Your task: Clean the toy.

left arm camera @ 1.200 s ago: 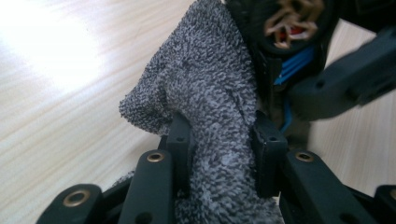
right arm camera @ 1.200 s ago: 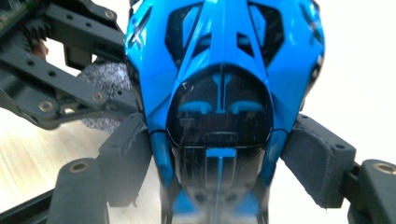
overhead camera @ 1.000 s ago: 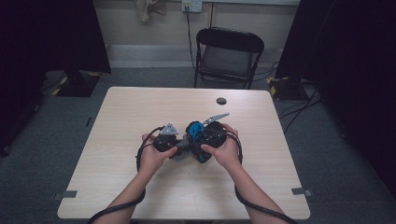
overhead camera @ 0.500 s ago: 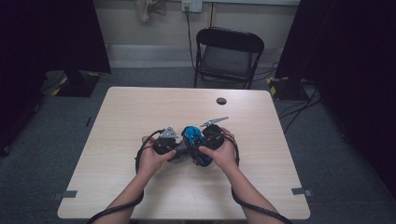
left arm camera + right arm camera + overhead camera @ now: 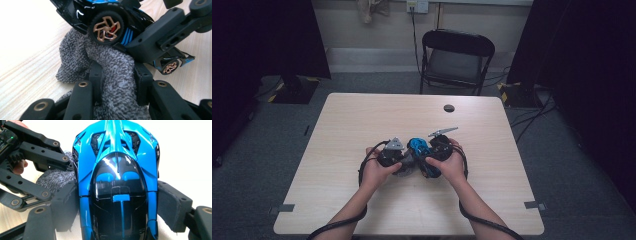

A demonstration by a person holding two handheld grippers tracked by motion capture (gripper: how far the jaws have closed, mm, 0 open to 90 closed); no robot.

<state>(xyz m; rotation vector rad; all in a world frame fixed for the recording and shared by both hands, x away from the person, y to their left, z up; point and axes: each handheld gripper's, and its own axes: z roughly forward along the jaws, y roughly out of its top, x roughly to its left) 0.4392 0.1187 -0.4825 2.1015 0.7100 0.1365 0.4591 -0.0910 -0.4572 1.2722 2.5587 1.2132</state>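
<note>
1. Left: the left gripper, seen from the high view near the middle of the desk and a little toward its front edge, has its jaws pinching a grey cloth; the left gripper view shows the folded cloth squeezed between both pads and pressed against a bronze-spoked wheel.
2. Middle: the blue toy car sits between the two grippers. From the high view it is a small blue patch; the right gripper view shows its glossy roof and black canopy.
3. Right: the right gripper clamps the car's flanks, pads on both sides.
4. Hands cover much of both tools from above; the car's rear is cut off.
5. A small dark disc lies near the far edge.
</note>
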